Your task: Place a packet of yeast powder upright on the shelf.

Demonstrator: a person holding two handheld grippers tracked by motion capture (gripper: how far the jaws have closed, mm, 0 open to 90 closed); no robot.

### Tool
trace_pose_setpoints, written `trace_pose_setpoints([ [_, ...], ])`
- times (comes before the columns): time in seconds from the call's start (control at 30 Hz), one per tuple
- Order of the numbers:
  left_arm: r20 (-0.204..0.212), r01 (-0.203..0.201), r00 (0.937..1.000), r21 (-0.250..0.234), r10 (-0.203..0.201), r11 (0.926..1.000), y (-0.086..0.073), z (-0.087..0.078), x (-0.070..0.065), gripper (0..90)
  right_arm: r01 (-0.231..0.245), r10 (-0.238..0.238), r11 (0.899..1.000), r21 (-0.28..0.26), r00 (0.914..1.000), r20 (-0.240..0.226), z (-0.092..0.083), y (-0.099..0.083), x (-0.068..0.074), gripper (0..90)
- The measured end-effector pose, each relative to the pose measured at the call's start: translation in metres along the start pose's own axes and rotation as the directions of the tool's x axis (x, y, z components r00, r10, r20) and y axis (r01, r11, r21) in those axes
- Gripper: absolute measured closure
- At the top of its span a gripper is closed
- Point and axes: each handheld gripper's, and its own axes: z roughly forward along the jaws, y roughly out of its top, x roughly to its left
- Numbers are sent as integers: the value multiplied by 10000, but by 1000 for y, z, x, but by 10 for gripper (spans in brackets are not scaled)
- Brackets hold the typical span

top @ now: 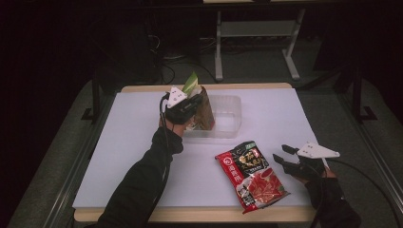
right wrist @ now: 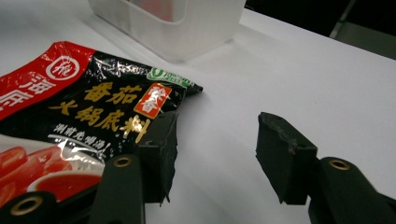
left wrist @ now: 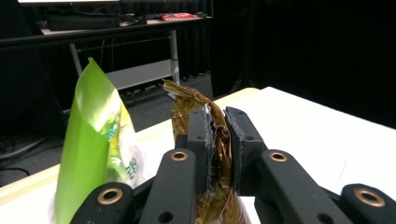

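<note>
Room: dark, with a metal stand on the grey floor behind the table.
Surface: white table with a pale wood edge, running away from the person.
Left gripper: at about 11 o'clock from the table's middle, held over the near left corner of the clear tub; its jaws are clamped on the crumpled top of the brown pouch, pads pressing the foil from both sides in the left gripper view.
Brown pouch: stands on end in the tub, long axis upright, pinched top pointing up and slightly toward the far edge.
Green pouch: just beside the brown one at its far side, also upright, its tip pointing up.
Clear tub: near the table's middle toward 12 o'clock, long side running left to right.
Right gripper: at about 4 o'clock, low over the table, jaws apart with nothing between them, pointing toward 9 o'clock.
Red and black packet: lies flat at about 5 o'clock, face up, long axis running from 11 to 5 o'clock; one jaw of the right gripper sits at the packet's corner, touching or not I cannot tell.
</note>
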Motion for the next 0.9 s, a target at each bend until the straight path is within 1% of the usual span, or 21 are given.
trace_pose_setpoints([
  [0.1,94,-160,9998,9,160,9999,-1,-2,0,801,-14,14,10000,-7,10000,47,-3,-1,1,465],
  [0.13,60,-214,9998,22,214,9998,-1,-2,-1,800,-12,12,10000,11,9999,100,-5,-2,1,458],
  [0.2,181,-333,9993,56,332,9994,0,-3,-2,788,-30,29,10000,58,9998,174,-7,-3,2,458],
  [0.27,215,-423,9989,118,420,9990,1,-4,-4,767,-64,62,9999,88,9997,222,-9,-4,2,460],
  [0.33,283,-534,9982,154,529,9985,2,-6,-5,767,-98,96,9999,104,9997,216,-10,-5,2,467],
  [0.43,333,-613,9976,283,604,9977,4,-9,-4,722,-45,43,9999,124,9999,161,-12,-6,3,480],
  [0.5,431,-684,9968,290,671,9972,5,-13,-4,682,-72,70,9999,143,9998,167,-13,-6,4,479],
  [0.67,693,-786,9946,250,767,9966,5,-23,-4,638,-103,102,9999,104,9999,104,-15,-6,5,479],
  [0.73,745,-974,9927,305,950,9948,4,-27,-5,621,-137,136,9998,144,9999,67,-15,-6,5,481],
  [0.77,753,-980,9926,319,954,9947,4,-29,-5,607,-129,128,9998,163,9999,49,-15,-6,6,485],
  [0.83,924,-974,9912,304,942,9948,2,-34,-6,599,-89,89,9998,196,10000,-15,-15,-6,6,499],
  [0.9,1139,-1061,9883,347,1015,9938,0,-40,-9,567,-79,81,9996,262,9999,-99,-15,-6,7,512],
])
